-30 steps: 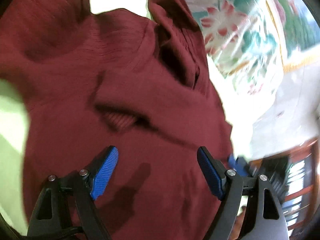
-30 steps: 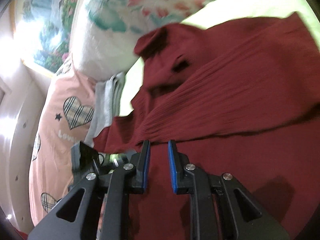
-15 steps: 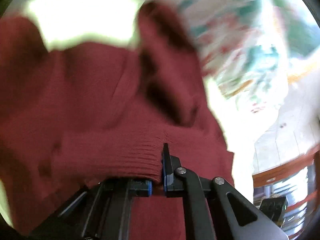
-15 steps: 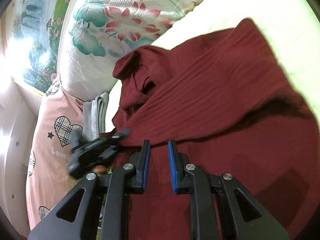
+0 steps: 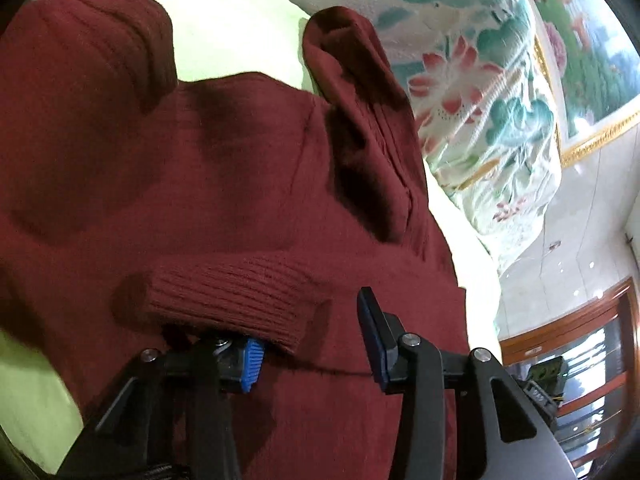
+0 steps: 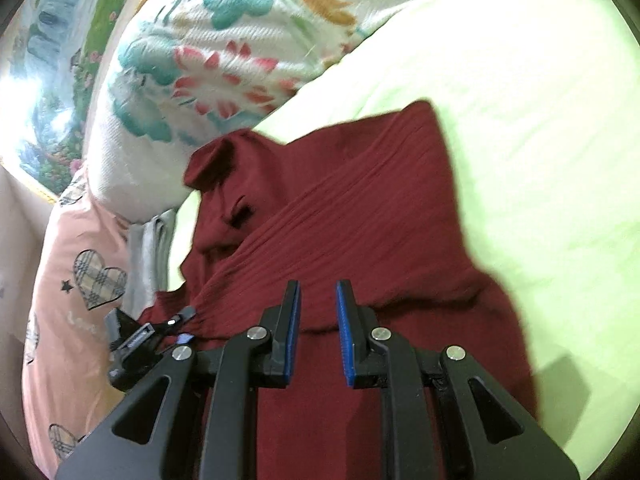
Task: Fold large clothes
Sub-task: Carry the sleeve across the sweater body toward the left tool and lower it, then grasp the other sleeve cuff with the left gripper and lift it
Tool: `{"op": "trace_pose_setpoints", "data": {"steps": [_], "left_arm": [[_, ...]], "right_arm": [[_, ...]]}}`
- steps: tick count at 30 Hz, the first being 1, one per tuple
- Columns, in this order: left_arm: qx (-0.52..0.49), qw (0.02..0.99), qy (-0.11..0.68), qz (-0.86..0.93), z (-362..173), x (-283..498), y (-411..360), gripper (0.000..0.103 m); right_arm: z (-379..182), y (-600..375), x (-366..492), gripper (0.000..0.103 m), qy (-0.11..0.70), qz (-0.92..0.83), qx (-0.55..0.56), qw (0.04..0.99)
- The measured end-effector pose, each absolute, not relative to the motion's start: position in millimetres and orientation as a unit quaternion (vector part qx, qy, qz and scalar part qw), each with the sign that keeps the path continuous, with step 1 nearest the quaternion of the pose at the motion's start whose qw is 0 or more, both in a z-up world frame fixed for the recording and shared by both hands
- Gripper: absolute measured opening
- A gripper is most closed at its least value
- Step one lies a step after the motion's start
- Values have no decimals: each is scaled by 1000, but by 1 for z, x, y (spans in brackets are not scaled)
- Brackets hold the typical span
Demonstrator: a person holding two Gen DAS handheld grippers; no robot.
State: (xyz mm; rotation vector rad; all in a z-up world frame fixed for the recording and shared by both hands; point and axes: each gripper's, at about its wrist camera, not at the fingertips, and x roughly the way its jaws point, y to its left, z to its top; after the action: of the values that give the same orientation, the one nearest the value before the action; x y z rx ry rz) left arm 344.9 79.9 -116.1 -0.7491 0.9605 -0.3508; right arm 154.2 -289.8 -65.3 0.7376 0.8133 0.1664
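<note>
The sweater [image 5: 224, 184] lies spread on the bed [image 6: 520, 120], soft, limp knit that sags and bunches. My left gripper [image 5: 308, 344] is opening, its cuff [image 5: 232, 300] slipping free; my right gripper [image 6: 318, 332] hangs narrowly parted, empty. I'd pinch ribbed edges.

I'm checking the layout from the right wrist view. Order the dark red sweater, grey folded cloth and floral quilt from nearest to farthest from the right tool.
1. Dark red sweater: directly under and ahead of the right tool.
2. Grey folded cloth: off to the left.
3. Floral quilt: beyond, upper left.
</note>
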Motion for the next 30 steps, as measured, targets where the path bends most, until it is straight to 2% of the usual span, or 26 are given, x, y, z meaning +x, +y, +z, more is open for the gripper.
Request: {"op": "trace_pose_setpoints", "data": {"steps": [4,6,8,10,11,12,13,17,20,23,24,25,27,29,30], "left_arm": [[-366,802,440,-171,-114,350,88,35],[-354,810,433,-174,-109,346,93,35],[-362,804,437,-179,-110,345,98,35],[-368,802,435,-179,-112,345,102,34],[-365,806,431,-178,-110,345,102,31],[-355,814,424,-178,-107,343,100,12],[-340,825,413,-182,-101,341,97,4],[-274,869,352,-216,-74,317,81,5],[-242,861,396,-207,-92,314,71,5],[-279,832,433,-205,-109,322,82,7],[-293,826,436,-206,-109,325,86,10],[-300,823,437,-203,-109,327,90,24],[-300,819,450,-190,-108,334,93,43],[-288,812,470,-193,-111,343,89,42],[-281,812,474,-192,-110,345,89,33]], "right_arm": [[-66,-314,172,19,396,16,305,866],[-70,-323,184,23,406,-6,281,870],[-79,-329,199,40,424,-21,261,867],[-90,-331,214,43,446,-21,256,858],[-95,-329,220,42,450,-2,258,855],[-96,-327,224,36,449,11,257,856],[-95,-326,226,6,451,12,252,856],[-82,-337,215,7,425,-1,254,869],[-91,-339,215,7,440,-3,243,864],[-96,-336,216,7,446,-3,237,863],[-95,-337,216,7,444,-3,238,864],[-94,-337,217,7,444,-3,239,864],[-93,-337,218,7,445,-4,237,864],[-93,-335,219,7,447,-7,232,864],[-94,-335,219,7,448,-7,232,863]]}}
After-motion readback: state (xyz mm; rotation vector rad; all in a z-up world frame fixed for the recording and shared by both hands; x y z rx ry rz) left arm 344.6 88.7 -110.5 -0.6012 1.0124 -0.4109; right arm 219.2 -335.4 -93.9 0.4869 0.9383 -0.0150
